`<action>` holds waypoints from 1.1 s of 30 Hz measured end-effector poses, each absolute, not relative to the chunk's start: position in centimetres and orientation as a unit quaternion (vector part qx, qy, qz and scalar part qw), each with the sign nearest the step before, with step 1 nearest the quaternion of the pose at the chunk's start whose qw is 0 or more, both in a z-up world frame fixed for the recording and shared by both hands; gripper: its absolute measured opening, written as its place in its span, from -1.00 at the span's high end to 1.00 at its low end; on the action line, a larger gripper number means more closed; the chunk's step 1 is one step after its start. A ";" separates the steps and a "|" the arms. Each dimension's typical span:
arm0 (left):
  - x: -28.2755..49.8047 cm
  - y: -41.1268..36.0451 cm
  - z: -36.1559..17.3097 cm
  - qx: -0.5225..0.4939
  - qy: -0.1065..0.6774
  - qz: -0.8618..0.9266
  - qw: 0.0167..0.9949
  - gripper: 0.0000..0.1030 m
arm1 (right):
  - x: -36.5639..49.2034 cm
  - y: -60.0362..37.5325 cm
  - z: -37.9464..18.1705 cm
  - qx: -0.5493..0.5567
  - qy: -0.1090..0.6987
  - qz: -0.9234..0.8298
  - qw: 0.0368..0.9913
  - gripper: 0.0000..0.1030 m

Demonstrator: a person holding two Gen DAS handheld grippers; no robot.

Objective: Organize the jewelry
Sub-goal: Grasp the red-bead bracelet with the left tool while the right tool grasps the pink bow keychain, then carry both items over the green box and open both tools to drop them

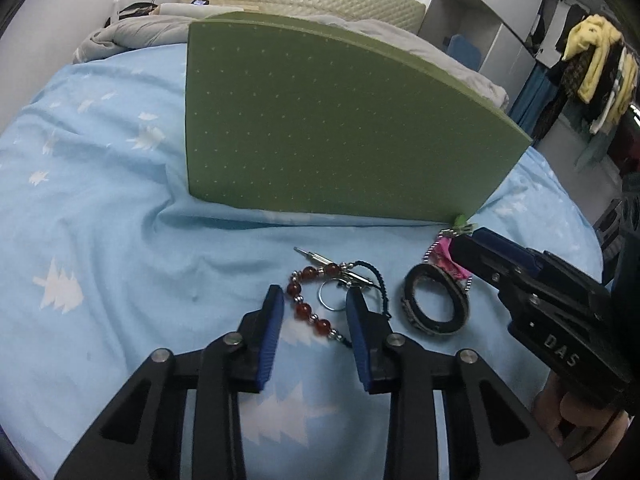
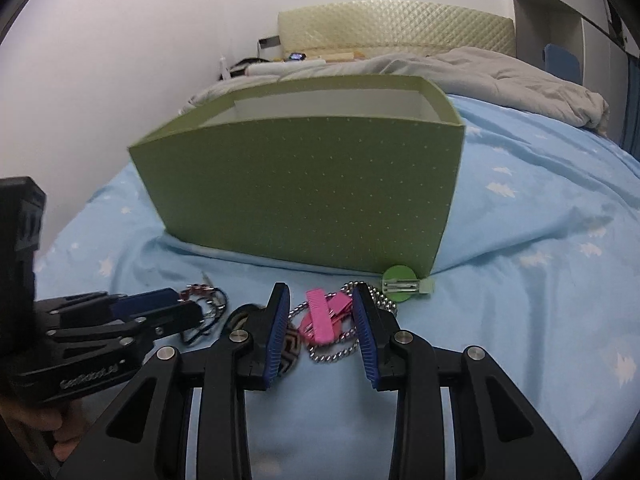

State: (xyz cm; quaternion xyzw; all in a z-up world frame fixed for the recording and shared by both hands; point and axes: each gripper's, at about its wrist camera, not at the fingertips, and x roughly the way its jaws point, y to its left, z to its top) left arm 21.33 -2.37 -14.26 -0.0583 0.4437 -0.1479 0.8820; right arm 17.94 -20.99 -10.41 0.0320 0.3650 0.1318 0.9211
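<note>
A green dotted box (image 1: 320, 120) stands open-topped on the bed; it also shows in the right wrist view (image 2: 304, 196). In front of it lie a red bead bracelet (image 1: 306, 308), a metal ring with a clasp (image 1: 332, 296), a black leather band (image 1: 436, 304), a pink hair clip (image 2: 320, 316), a silver ball chain (image 2: 340, 352) and a green clip (image 2: 400, 278). My left gripper (image 1: 316, 304) is open, its fingers either side of the red bead bracelet. My right gripper (image 2: 322, 300) is open around the pink hair clip; it also shows in the left wrist view (image 1: 472, 248).
The blue bedsheet with white tree prints (image 1: 100, 240) covers the bed. A grey duvet (image 2: 500, 80) and a cream quilted headboard (image 2: 396, 28) lie behind the box. Clothes hang on a rack (image 1: 596, 68) at the far right.
</note>
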 end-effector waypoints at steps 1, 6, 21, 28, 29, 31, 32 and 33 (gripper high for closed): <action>21.4 -2.6 -14.2 -0.058 0.444 -0.146 0.882 0.45 | 18.1 -21.0 -10.6 0.033 0.367 0.132 0.920 0.42; 21.7 -3.2 -14.6 -0.047 0.445 -0.136 0.884 0.64 | 18.6 -20.2 -11.9 0.016 0.391 0.130 0.911 0.42; 20.7 -3.2 -12.4 -0.026 0.437 -0.136 0.889 0.90 | 16.3 -20.8 -9.3 0.031 0.372 0.121 0.920 0.60; 18.8 -2.8 -9.6 -0.029 0.423 -0.140 0.895 0.90 | 13.5 -21.0 -7.0 0.040 0.360 0.119 0.924 0.60; 18.6 -2.8 -9.3 -0.029 0.421 -0.142 0.895 0.90 | 13.3 -21.2 -6.8 0.042 0.360 0.119 0.925 0.60; 17.7 -3.0 -8.5 -0.029 0.416 -0.146 0.897 0.90 | 12.5 -21.5 -6.1 0.043 0.355 0.116 0.927 0.60; 17.3 -3.1 -8.1 -0.028 0.414 -0.149 0.898 0.90 | 11.9 -21.6 -5.9 0.044 0.353 0.113 0.928 0.60; 16.9 -3.3 -7.9 -0.028 0.414 -0.152 0.897 0.90 | 11.7 -21.6 -5.8 0.049 0.354 0.113 0.927 0.60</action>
